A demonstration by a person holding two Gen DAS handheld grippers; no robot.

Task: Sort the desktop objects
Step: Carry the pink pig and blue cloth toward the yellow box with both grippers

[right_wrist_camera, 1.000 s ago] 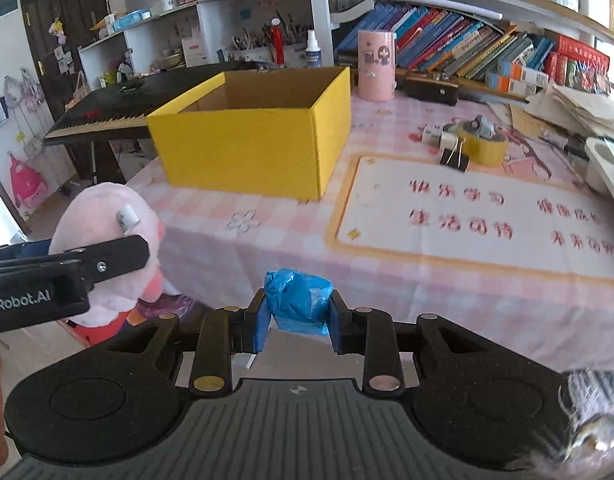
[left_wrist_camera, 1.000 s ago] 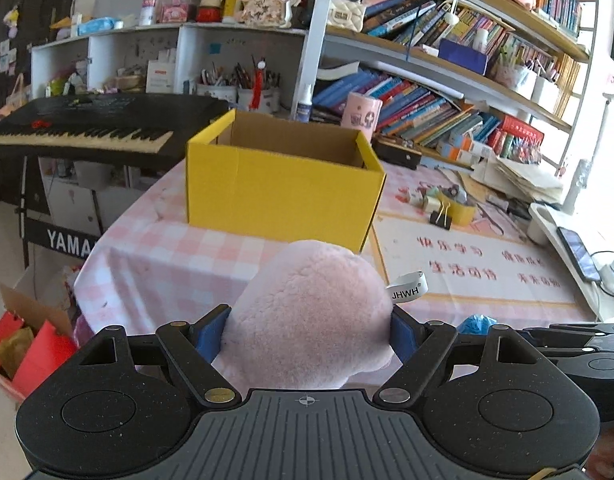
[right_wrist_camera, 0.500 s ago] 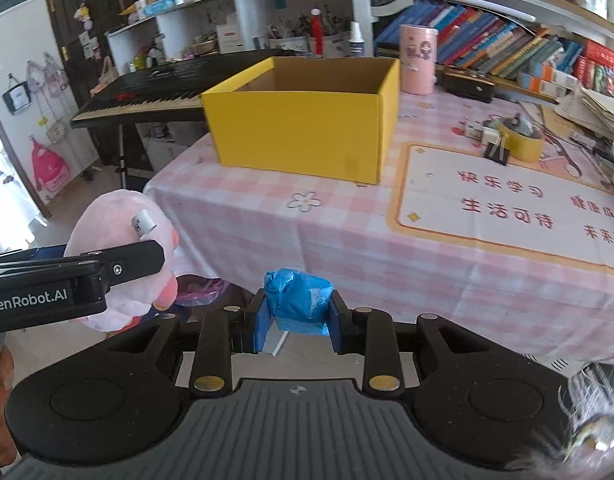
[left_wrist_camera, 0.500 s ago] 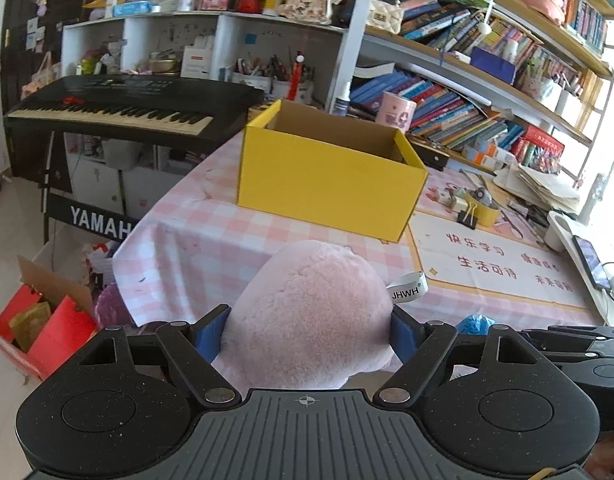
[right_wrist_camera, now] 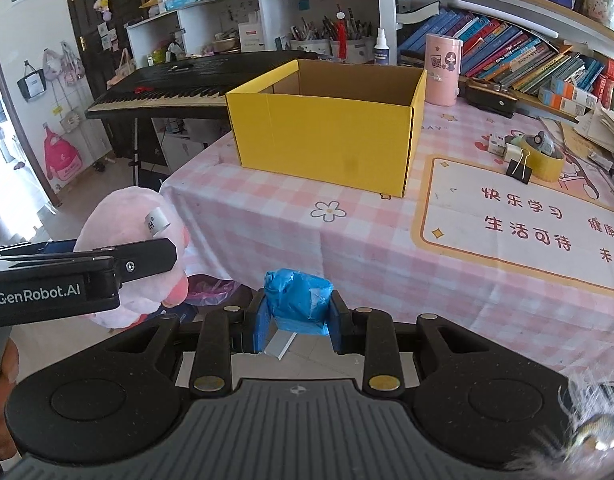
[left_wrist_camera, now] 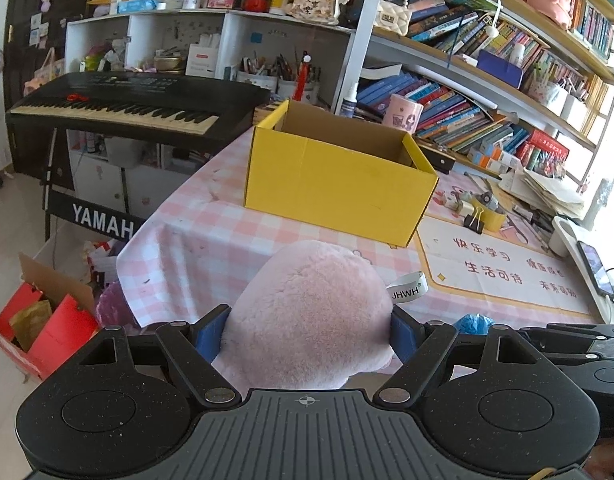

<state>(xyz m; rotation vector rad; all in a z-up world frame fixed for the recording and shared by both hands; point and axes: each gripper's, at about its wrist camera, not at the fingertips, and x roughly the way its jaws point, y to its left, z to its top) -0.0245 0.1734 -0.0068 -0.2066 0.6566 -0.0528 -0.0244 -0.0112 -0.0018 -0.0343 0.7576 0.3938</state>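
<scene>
My left gripper (left_wrist_camera: 307, 326) is shut on a fluffy pink plush toy (left_wrist_camera: 307, 312) with a white label loop; its blue pads press both sides. From the right wrist view the same plush toy (right_wrist_camera: 127, 216) hangs off the table's near left corner. My right gripper (right_wrist_camera: 297, 322) is shut on a small crumpled blue packet (right_wrist_camera: 298, 298). An open yellow cardboard box (left_wrist_camera: 339, 184) stands on the pink checked tablecloth (right_wrist_camera: 291, 208) ahead of both grippers; what shows of its inside (right_wrist_camera: 347, 80) is bare.
A roll of yellow tape (right_wrist_camera: 547, 160) with a black binder clip (right_wrist_camera: 519, 168) and small items lies right of the box, beside a printed desk mat (right_wrist_camera: 527, 224). A pink cup (right_wrist_camera: 445, 70) stands behind the box. Keyboard (left_wrist_camera: 119, 104) and red cartons (left_wrist_camera: 39, 328) lie left, bookshelves behind.
Both grippers have drawn back from the table and shifted left, so the yellow box looks smaller and farther right. Each grip is unchanged.
</scene>
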